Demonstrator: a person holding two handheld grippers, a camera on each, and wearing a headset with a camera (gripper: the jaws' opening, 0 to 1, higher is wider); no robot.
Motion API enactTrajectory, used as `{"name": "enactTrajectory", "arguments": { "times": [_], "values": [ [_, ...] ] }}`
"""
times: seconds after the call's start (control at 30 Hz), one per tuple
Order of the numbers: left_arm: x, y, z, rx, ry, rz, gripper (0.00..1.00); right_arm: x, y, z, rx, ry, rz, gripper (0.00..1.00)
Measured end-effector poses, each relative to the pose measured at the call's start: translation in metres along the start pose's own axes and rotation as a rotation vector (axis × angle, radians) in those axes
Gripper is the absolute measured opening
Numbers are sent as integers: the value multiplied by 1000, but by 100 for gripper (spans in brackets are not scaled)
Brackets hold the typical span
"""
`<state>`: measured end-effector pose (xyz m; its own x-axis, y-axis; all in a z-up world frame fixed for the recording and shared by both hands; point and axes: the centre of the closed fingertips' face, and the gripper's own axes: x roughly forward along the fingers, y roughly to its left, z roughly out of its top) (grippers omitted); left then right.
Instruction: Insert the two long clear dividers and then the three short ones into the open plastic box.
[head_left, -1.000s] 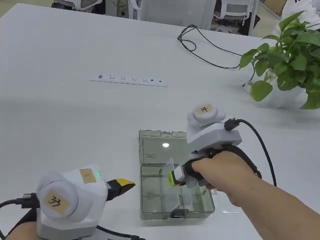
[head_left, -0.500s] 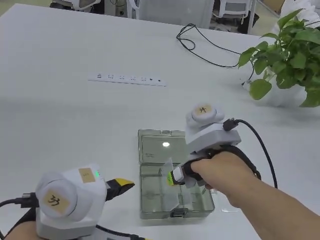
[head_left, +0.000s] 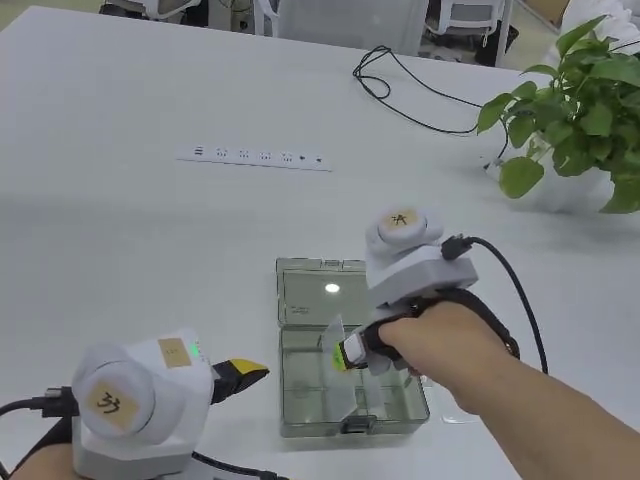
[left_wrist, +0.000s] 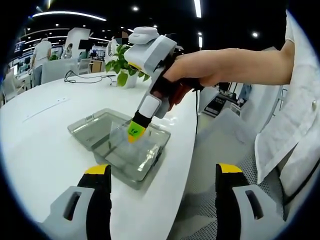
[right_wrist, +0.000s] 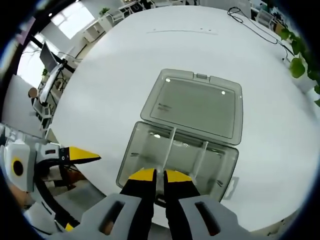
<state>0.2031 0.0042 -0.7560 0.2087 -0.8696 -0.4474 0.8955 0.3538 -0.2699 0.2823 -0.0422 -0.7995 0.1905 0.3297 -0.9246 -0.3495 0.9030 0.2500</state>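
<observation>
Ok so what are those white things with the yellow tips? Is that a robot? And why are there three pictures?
It is not a robot. A person holds a tool in each hand. Each tool is a white gripper with two yellow-tipped jaws that pinch like tongs.

One picture comes from a camera on the person's head, looking down at the white table. The two round pictures come from small cameras that ride on the grippers.

On the table are a clear greyish plastic box with its lid open flat, a long white power strip and a green leafy plant.

The right gripper is pinched shut on a thin clear plastic divider and lowers it into the box. The left gripper is open and holds nothing, off to the side of the box.
</observation>
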Motion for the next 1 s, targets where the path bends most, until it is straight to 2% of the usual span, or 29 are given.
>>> {"name": "enactTrajectory", "arguments": {
  "times": [0.47, 0.73, 1.0],
  "values": [
    [0, 0, -1, 4, 7, 0, 87, 6, 4, -1, -79, 10, -43, 7],
    [0, 0, 1, 2, 1, 2, 87, 8, 3, 0, -54, -12, -20, 7],
    [1, 0, 1, 3, 1, 1, 87, 11, 6, 1, -44, -39, -19, 8]
  ]
}}
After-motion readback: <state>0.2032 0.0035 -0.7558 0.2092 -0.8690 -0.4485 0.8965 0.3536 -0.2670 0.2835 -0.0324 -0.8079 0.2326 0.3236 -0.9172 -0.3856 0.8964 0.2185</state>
